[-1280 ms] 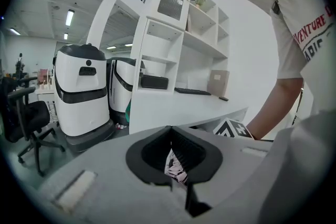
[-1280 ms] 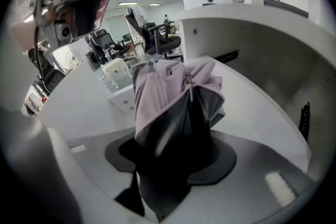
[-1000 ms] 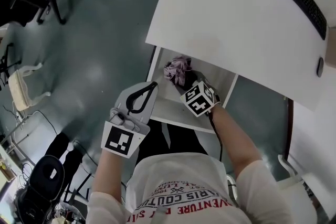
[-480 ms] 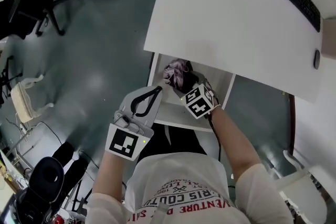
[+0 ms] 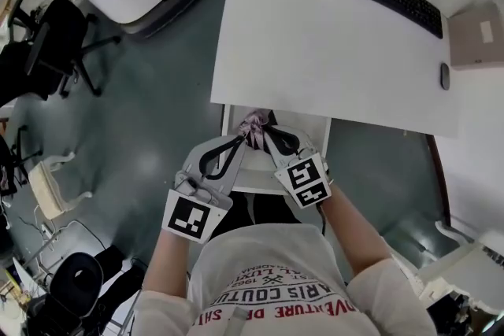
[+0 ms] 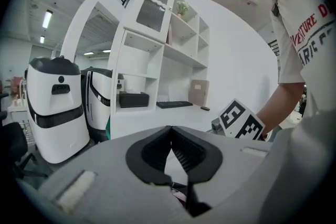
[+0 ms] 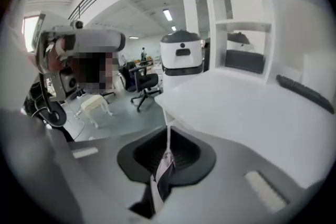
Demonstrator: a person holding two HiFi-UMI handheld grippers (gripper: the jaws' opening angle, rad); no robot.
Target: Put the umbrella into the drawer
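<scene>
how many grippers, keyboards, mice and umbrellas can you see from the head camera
grippers: 2 (left gripper, right gripper)
keyboard: 1
mouse: 1
umbrella: 1
total: 5

The left hand-held gripper [image 6: 170, 131] has a matt grey plastic shell, and the inner faces of its jaws are black, finely ribbed and rubbery. Just beside its tips, the umbrella [image 5: 256, 124] is thin, crumpled pinkish cloth. Ahead of the gripper the surface [image 5: 315, 51] is smooth, matt white board. To its left the floor [image 5: 150, 114] is smooth, grey-green and softly glossy.
</scene>
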